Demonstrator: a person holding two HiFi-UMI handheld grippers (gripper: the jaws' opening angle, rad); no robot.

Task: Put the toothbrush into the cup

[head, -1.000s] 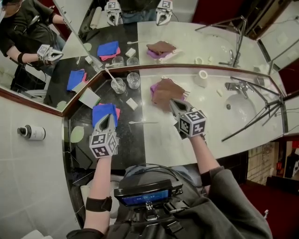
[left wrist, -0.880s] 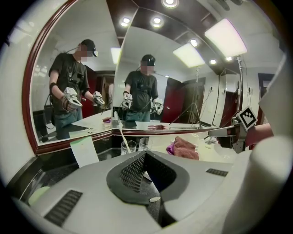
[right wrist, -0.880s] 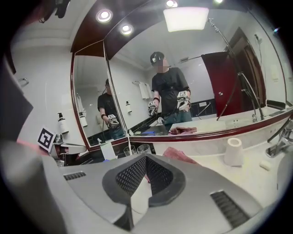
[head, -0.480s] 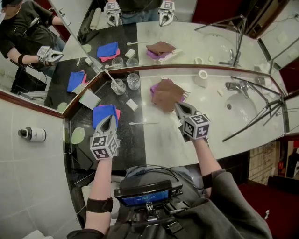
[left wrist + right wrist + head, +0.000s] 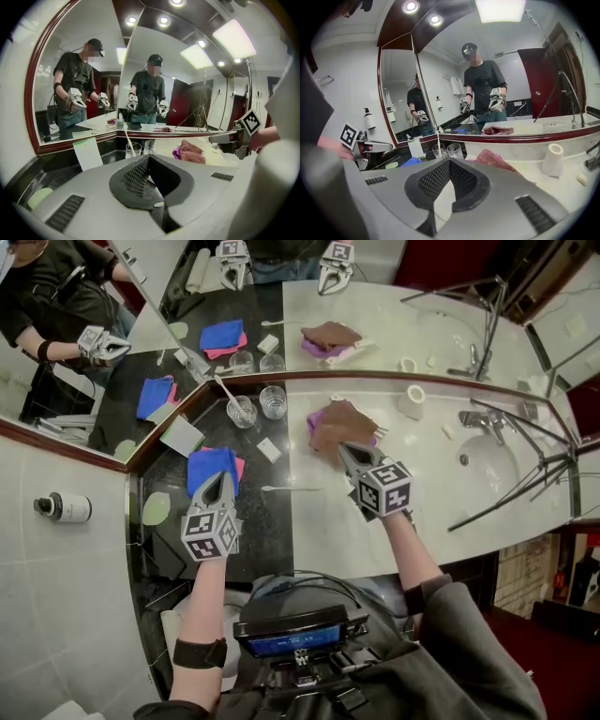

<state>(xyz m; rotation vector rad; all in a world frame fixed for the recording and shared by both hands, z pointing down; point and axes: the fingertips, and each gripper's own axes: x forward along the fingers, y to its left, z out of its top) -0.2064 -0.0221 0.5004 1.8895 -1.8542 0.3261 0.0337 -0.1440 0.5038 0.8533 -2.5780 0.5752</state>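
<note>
A white toothbrush (image 5: 292, 488) lies flat on the counter, across the seam between the black and the pale stone, between my two grippers. At the back stand two clear glass cups; the left cup (image 5: 241, 412) (image 5: 133, 149) (image 5: 438, 150) holds another toothbrush (image 5: 225, 392), and the right cup (image 5: 273, 401) is empty. My left gripper (image 5: 219, 476) (image 5: 149, 160) is shut and empty over the blue cloth (image 5: 210, 466). The right gripper (image 5: 343, 448) (image 5: 450, 162) is shut and empty at the near edge of the brown cloth (image 5: 339, 423).
A white soap bar (image 5: 269, 449) lies between the cups and the lying toothbrush. A paper roll (image 5: 413, 397) (image 5: 553, 160), a faucet (image 5: 482, 418) and the sink (image 5: 490, 463) are to the right, with tripod legs (image 5: 511, 493) across them. Mirrors back the counter.
The right gripper drifted a little to the right, then came back left near the brown cloth. The left gripper has not moved. Both stay shut.
</note>
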